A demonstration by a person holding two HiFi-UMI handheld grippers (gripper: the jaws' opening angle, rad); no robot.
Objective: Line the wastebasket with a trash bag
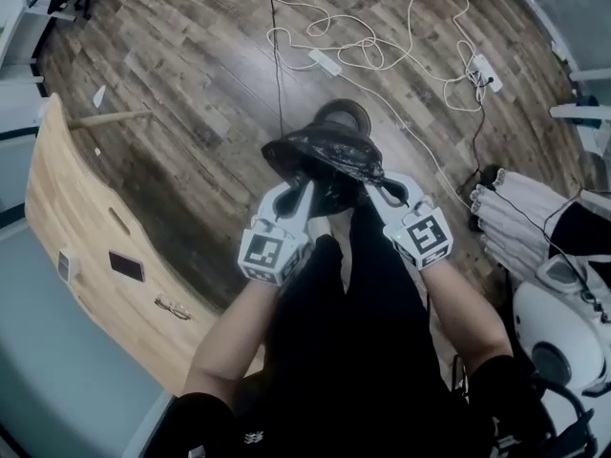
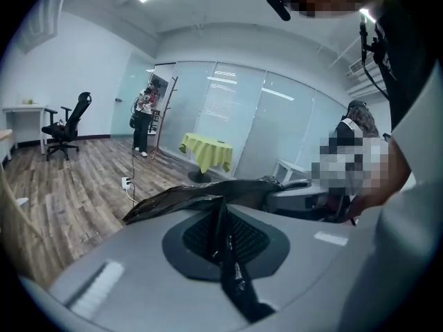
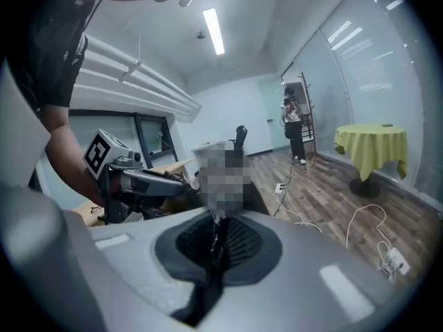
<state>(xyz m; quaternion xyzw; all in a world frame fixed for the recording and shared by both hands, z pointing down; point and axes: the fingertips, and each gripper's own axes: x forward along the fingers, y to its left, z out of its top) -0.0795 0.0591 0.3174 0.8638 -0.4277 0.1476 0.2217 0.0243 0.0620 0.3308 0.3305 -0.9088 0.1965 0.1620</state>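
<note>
Trash bag (image 1: 320, 157) edges pinched, left hand-held gripper (image 1: 305, 189), right hand-held gripper (image 1: 372, 189)

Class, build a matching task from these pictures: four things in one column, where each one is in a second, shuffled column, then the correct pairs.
Things
1. trash bag
2. wastebasket
3. phone
4. power strip

Places
A. lying on the wooden table
B. on the floor among white cables
C. pinched by the left gripper and the right gripper
D. standing on the floor, partly hidden below the bag

Pairs: 1-C, 2-D, 3-A, 4-B
</note>
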